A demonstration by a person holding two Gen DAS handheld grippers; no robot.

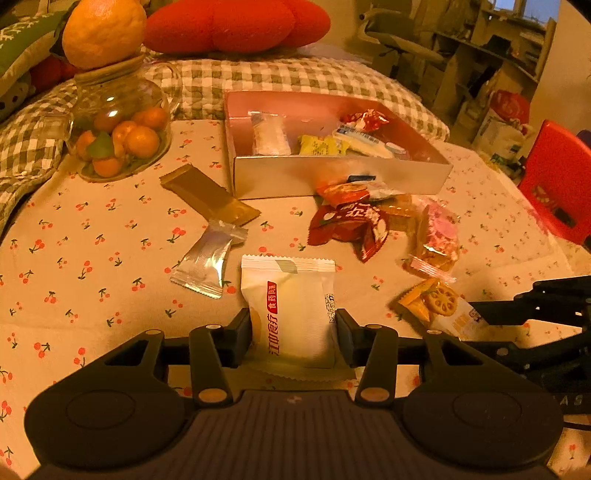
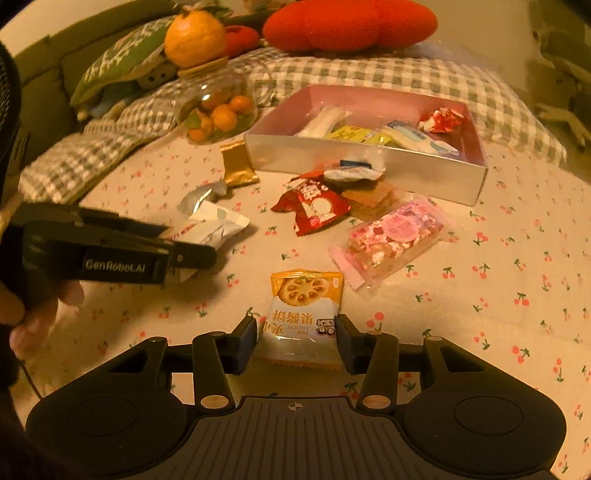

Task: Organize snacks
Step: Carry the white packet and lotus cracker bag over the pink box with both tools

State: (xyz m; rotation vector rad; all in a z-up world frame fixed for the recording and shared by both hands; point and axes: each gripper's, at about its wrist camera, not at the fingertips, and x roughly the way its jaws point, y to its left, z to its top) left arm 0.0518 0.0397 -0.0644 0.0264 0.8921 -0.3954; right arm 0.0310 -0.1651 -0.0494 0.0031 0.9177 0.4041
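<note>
Left wrist view first: my left gripper (image 1: 293, 332) sits low over the cherry-print tablecloth (image 1: 92, 266), fingers pointing toward the pink box (image 1: 332, 173), and they are pressed against both sides of the white snack packet (image 1: 288, 314), red label facing me. That packet is pinched upright between the pads, its bottom edge trailing toward the gripper body.

Over on the right wrist view, my right gripper (image 2: 297, 338) holds level and close to the cloth, its fingers closed against the edges of the orange biscuit packet (image 2: 304, 317), the round biscuit picture at the far end. I can see my left gripper (image 2: 184, 243) coming in from the left side, held sideways with the white snack packet (image 2: 210, 227) sticking out past its tips.

Loose snacks lie between me and the box: a gold bar (image 1: 208, 197), a silver wrapper (image 1: 208, 260), a red candy bag (image 1: 347, 225), and a pink nougat packet (image 2: 391, 238) just beyond the biscuit. The pink box (image 2: 369, 173) already holds several wrapped items. A glass jar of oranges (image 1: 118, 136) stands at far left, one big orange (image 1: 103, 31) on its lid.
</note>
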